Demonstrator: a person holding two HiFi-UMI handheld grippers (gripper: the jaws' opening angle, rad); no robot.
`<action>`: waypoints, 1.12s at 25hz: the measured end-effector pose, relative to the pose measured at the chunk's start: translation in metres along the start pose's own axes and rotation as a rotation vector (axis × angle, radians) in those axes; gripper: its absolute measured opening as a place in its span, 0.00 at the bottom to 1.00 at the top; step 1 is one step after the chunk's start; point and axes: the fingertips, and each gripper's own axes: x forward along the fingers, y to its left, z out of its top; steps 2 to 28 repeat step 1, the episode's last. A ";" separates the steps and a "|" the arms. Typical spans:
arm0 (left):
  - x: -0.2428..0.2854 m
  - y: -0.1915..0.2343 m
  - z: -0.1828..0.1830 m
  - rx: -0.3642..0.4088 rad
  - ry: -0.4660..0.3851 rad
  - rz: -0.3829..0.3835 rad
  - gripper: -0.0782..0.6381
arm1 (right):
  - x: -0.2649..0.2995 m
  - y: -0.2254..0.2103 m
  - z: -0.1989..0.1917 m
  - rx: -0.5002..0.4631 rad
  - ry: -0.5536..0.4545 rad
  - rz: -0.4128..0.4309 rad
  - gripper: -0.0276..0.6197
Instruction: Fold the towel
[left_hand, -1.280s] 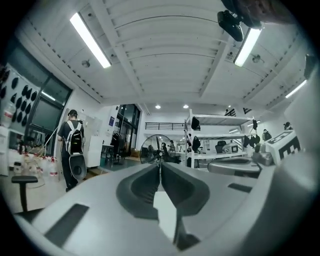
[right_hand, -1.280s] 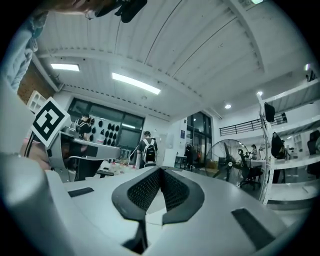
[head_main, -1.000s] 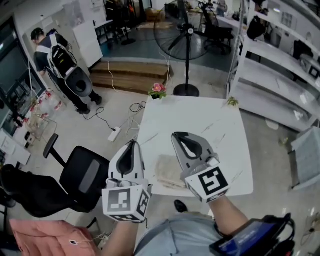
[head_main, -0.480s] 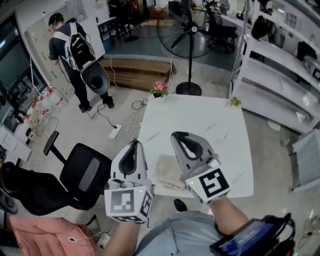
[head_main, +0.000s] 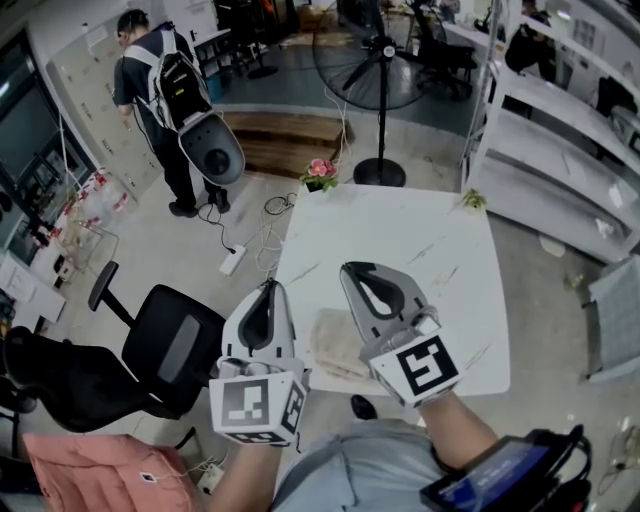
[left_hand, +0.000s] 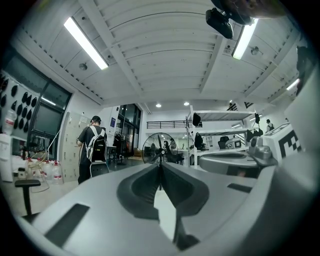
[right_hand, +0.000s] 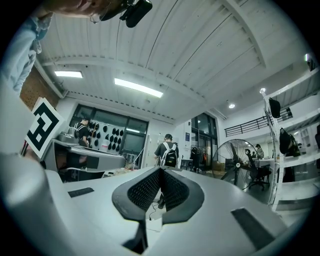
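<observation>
A pale folded towel (head_main: 336, 342) lies on the near left part of the white table (head_main: 420, 250), partly hidden behind my two grippers. My left gripper (head_main: 265, 290) is held above the table's near left edge, jaws together with nothing between them. My right gripper (head_main: 358, 272) hovers over the towel's right side, also shut and empty. In the left gripper view the left gripper (left_hand: 160, 167) points level across the room; in the right gripper view the right gripper (right_hand: 161, 172) does the same, jaws closed. Neither gripper view shows the towel.
A black office chair (head_main: 165, 350) stands left of the table. A pink flower pot (head_main: 318, 175) sits at the table's far left corner, a standing fan (head_main: 375, 80) behind it. A person with a backpack (head_main: 175, 110) stands far left. White shelving (head_main: 560, 130) runs along the right.
The person with the backpack has walked toward the right and turned. Both grippers have kept their places above the towel.
</observation>
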 end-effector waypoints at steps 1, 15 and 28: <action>0.001 0.000 0.000 0.000 0.001 0.000 0.12 | 0.001 -0.001 0.000 0.001 -0.001 0.000 0.06; 0.001 0.000 0.000 0.000 0.001 0.000 0.12 | 0.001 -0.001 0.000 0.001 -0.001 0.000 0.06; 0.001 0.000 0.000 0.000 0.001 0.000 0.12 | 0.001 -0.001 0.000 0.001 -0.001 0.000 0.06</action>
